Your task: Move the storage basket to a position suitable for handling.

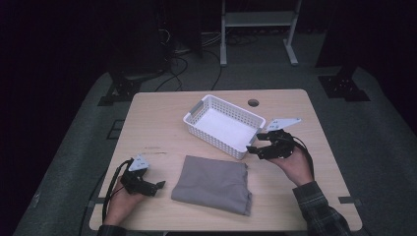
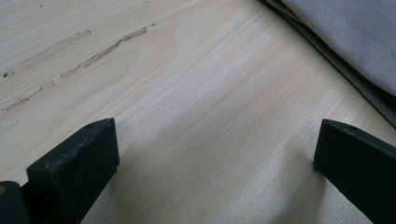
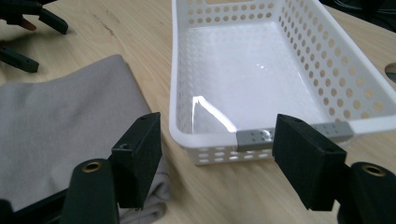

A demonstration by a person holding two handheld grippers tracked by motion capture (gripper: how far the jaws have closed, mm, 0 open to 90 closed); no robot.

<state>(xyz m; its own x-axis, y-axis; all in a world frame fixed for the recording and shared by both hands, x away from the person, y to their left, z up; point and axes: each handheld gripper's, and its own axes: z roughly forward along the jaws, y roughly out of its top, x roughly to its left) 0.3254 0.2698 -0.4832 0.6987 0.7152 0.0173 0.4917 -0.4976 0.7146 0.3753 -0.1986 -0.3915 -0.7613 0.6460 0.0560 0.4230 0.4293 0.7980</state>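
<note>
High view, cloth: the folded grey cloth [image 1: 212, 184] lay flat on the worktop [image 1: 157, 123], at the near edge, between the two hands.
High view, basket: the white basket [image 1: 223, 126] stood empty beyond the cloth, apart from it.
High view, right gripper [image 1: 253, 143]: held just beside the basket's near short end, fingers parted, nothing between them.
High view, left gripper [image 1: 158, 186]: rested near the cloth's left edge, not touching it.
Left gripper view: fingers [image 2: 74, 168] stood wide over bare wood; a corner of the cloth [image 2: 355, 42] lay off to the upper right, ungrasped.
Right gripper view: fingers [image 3: 140, 154] stood partly open with nothing held; the basket's grey handle [image 3: 254, 138] sat in the gap between them, untouched, and the cloth [image 3: 60, 121] lay below the left-hand finger.
Progress (judged): folding looked done; the cloth was not yet in the basket, nothing was gripped, so the transfer remained.
</note>
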